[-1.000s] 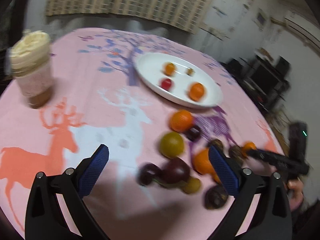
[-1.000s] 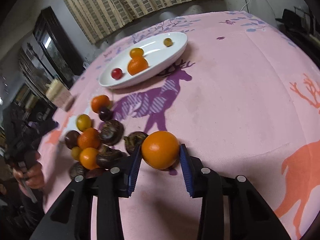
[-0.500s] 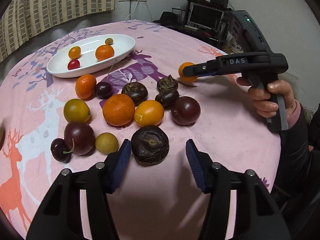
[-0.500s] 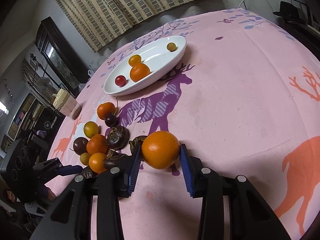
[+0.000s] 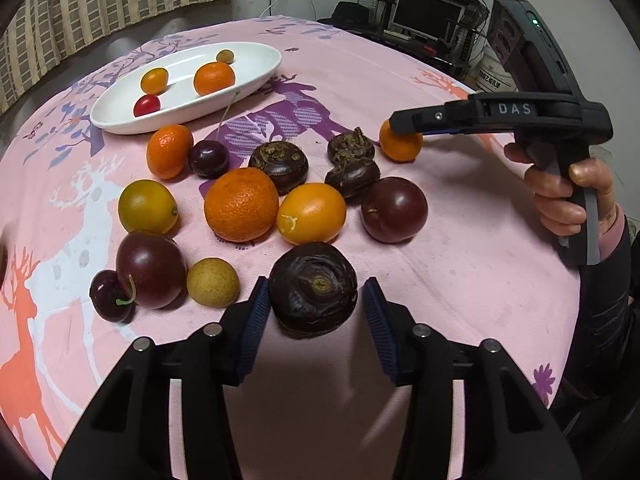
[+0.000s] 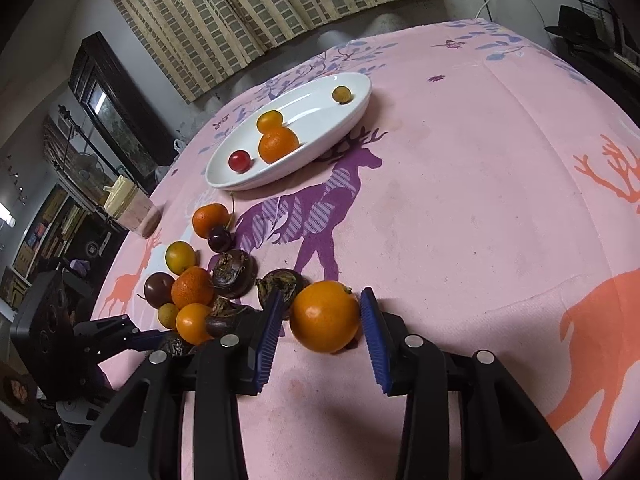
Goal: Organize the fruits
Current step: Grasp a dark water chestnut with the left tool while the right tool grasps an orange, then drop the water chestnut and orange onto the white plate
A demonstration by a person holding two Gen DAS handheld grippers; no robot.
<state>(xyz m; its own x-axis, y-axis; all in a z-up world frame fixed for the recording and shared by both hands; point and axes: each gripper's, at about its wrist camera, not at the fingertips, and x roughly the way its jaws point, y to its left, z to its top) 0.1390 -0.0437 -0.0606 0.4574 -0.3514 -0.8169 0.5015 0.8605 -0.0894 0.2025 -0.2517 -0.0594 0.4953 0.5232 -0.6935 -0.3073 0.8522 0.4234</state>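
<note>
Your left tool [image 5: 314, 312] brackets a dark, wrinkled water chestnut [image 5: 313, 289] at the near edge of the fruit cluster, its blue pads spread with a gap showing on the right side, so nothing is gripped. Your right tool [image 6: 320, 334] straddles a small orange [image 6: 324, 315] on the pink deer-print table [image 6: 460, 208]; whether its pads press the fruit or stand just clear cannot be told.

Only the left wrist view shows your right hand [image 5: 568, 196] on the other tool's handle, whose arm reads "DAS" in white letters, along with a monitor [image 5: 426, 14] and wall sockets behind the table. Only the right wrist view shows a dark cabinet [image 6: 116, 108] and a lidded jar [image 6: 130, 208] at the table's far left edge.

The white oval plate [image 5: 256, 74] sits beyond the cluster, holding a mandarin [image 5: 214, 78], a smaller orange fruit [image 5: 154, 80], a red cherry tomato [image 5: 146, 105] and a small brownish fruit [image 5: 225, 56], with bare rim on its right end. Loose oranges, plums, cherries and more chestnuts crowd between the plate and your left tool. To the right of the cluster the cloth lies open toward the table's edge.
</note>
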